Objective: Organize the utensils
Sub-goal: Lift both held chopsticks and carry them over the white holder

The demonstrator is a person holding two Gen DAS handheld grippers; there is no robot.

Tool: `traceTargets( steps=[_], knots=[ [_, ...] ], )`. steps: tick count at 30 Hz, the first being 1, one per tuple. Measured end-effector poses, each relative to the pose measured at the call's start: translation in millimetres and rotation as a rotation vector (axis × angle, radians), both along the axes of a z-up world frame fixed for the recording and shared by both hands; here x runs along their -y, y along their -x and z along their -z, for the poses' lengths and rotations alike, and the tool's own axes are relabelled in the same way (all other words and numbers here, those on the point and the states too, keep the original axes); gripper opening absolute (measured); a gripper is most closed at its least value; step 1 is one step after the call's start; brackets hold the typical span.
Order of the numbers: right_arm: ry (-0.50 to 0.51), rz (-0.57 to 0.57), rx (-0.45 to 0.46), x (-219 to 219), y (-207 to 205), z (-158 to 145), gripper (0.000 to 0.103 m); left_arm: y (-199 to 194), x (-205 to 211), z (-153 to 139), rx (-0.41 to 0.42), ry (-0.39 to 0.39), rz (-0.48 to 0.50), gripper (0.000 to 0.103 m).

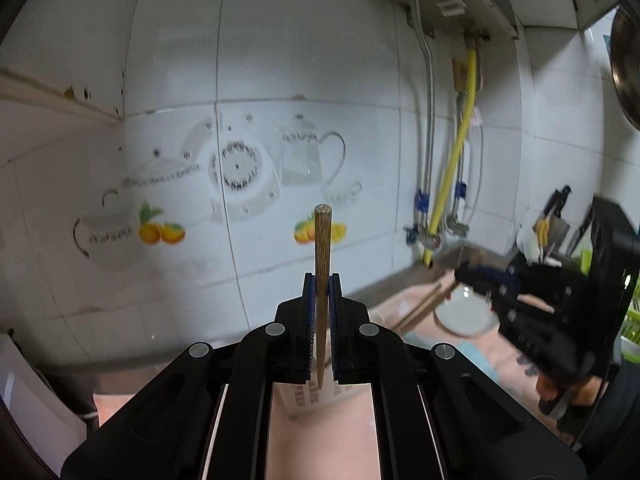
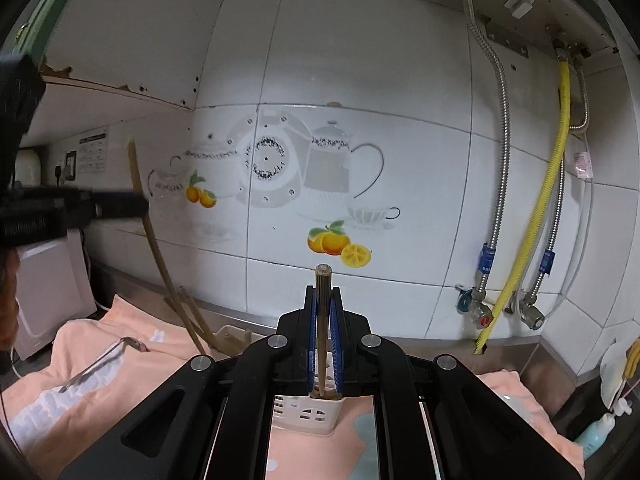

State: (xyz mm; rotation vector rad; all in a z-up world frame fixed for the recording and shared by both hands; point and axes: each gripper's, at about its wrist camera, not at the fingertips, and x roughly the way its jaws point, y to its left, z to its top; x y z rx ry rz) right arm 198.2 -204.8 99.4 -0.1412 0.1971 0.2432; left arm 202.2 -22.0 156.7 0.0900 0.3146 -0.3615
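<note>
Against a white tiled kitchen wall (image 2: pixel 360 60) printed with teapots and oranges, I hold both of my black two-finger tongs up over a peach-pink cloth (image 2: pixel 132 364) spread on the counter. My left tongs (image 1: pixel 322 280) are closed tight on a slim brown wooden chopstick (image 1: pixel 322 240), which stands upright between the blue pads with its blunt end well above the fingertips. My right tongs (image 2: pixel 323 292) are likewise pinched shut on a second brown wooden chopstick (image 2: pixel 322 280), also upright; its lower end reaches down to the rim of a white slotted plastic utensil holder (image 2: pixel 308 414) standing on the cloth directly below. In the left camera's view the same holder (image 1: pixel 304 396) shows under my left tongs. Seen from the right, more long wooden chopsticks (image 2: pixel 192 320) lean beside the holder near the foot of the wall, and a metal spoon (image 2: pixel 100 360) lies on the cloth to the left. From the left camera a round white plate (image 1: pixel 464 314) sits on the cloth further right, with a pair of wooden sticks (image 1: pixel 424 304) just beside it. A yellow corrugated gas hose (image 2: pixel 548 184) and braided metal pipes (image 2: pixel 502 120) run down the wall at the right.
</note>
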Motion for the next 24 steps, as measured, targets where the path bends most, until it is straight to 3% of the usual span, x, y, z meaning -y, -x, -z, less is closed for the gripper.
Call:
traceTargets(
  steps=[7,24],
  knots=[
    [0.011,0.008,-0.022,-1.3,-21.1,6.6,0.006,-25.2,-0.2,-5.4,0.012,0.035,-0.013,0.005],
    [0.016,0.013,-0.184,-1.2,-66.7,39.1,0.007,-84.8,-5.2,32.2,-0.087,0.074,-0.046,0.005]
  ],
)
